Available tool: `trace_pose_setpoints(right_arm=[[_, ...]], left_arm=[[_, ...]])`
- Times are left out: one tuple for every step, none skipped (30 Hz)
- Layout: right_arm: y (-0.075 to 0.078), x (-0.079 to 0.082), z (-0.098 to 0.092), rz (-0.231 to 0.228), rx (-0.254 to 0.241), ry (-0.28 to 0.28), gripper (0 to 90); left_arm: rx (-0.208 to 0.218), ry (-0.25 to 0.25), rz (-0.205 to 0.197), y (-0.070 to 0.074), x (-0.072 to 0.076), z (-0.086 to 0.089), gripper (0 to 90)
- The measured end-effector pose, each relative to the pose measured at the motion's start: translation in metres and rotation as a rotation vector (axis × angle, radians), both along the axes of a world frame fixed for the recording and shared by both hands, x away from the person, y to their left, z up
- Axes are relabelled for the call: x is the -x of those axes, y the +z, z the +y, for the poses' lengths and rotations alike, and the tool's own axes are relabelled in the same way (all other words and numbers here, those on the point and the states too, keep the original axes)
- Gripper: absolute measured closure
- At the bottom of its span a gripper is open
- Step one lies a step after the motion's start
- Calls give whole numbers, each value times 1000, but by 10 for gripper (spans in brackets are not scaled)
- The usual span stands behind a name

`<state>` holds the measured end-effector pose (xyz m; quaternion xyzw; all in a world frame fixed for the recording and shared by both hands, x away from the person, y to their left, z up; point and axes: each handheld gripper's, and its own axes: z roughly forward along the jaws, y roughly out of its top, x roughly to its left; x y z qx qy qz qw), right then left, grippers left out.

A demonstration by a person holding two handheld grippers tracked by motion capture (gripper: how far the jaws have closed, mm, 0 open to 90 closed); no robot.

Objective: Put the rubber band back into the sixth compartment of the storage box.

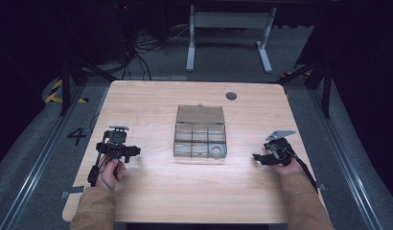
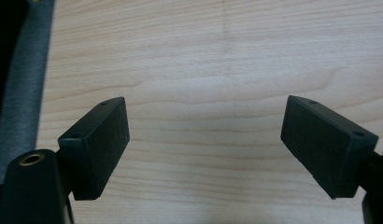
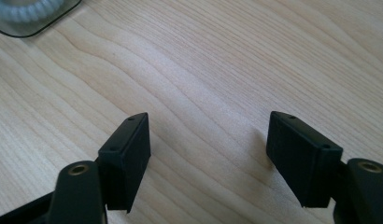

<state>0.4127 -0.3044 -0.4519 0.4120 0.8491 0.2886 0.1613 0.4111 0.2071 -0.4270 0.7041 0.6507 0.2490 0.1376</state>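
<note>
A clear plastic compartment box (image 1: 200, 138) lies open at the middle of the wooden table (image 1: 156, 191), its lid folded back. A pale ring-shaped part (image 1: 216, 151) sits in its near right compartment; a corner of that box (image 3: 28, 18) appears at the top left of the right gripper view. My left gripper (image 1: 132, 153) rests low at the table's left, and its own view (image 2: 206, 140) has the jaws spread wide over bare wood. At the right of the box my right gripper (image 1: 258, 158) points toward it, open (image 3: 208, 156) with nothing between its pads.
A round dark grommet (image 1: 231, 96) sits near the table's far edge. Beyond the table stand a white desk frame (image 1: 228, 33) and cables on the grey floor. Yellow-black tape (image 1: 55, 91) and a painted "4" (image 1: 76, 136) mark the floor at left.
</note>
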Motion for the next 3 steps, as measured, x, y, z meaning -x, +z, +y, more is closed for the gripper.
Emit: trace_pose_setpoints(right_arm=[[0, 0, 1, -3, 1, -1, 305], [0, 0, 1, -4, -2, -2, 300], [0, 0, 2, -5, -6, -3, 294]], left_arm=[[-11, 7, -10, -1, 0, -1, 160], [-15, 12, -11, -2, -1, -2, 160], [-19, 20, -6, -3, -2, -3, 160]])
